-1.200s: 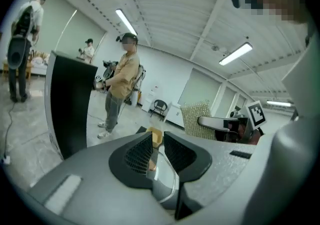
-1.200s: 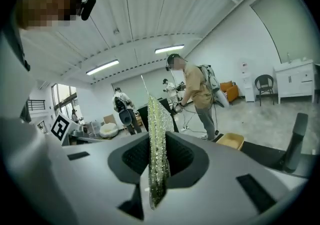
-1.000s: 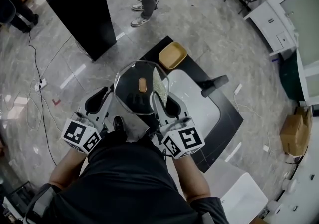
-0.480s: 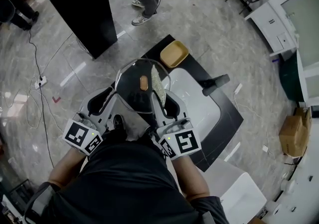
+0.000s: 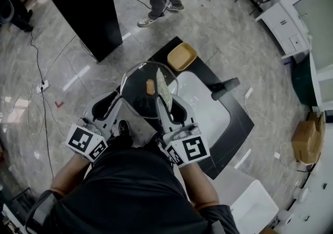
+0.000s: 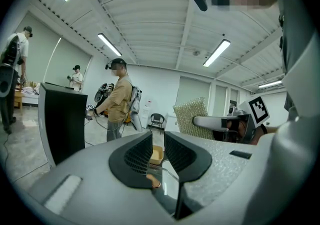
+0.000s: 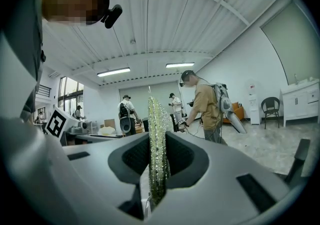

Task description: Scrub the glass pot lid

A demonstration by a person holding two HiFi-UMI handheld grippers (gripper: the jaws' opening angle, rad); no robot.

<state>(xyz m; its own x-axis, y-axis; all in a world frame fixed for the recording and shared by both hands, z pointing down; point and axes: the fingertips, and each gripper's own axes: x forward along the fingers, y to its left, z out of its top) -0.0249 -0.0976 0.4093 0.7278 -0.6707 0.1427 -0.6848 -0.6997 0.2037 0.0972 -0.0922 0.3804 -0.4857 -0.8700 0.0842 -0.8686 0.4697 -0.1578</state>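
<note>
1. Glass pot lid [image 5: 139, 99] is held mid-air near table [image 5: 240, 119], rim pinched in L tongs [image 6: 158, 142].
2. R tongs [image 7: 158, 145] are clamped on glittery scouring pad [image 7: 157, 114], which looks pressed on the glass.
3. Rub in small circles w/ a firm L grip, avoiding knob [image 5: 150, 87].

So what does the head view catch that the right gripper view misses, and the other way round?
Only the head view shows the face of the round glass pot lid with its tan knob, the tan rectangular tray and the white sink basin. Only the right gripper view shows the ceiling strip lights and the right gripper with its jaws clamped. Both show the sparkly pale-green scrub pad it holds, and a person in a tan shirt.
</note>
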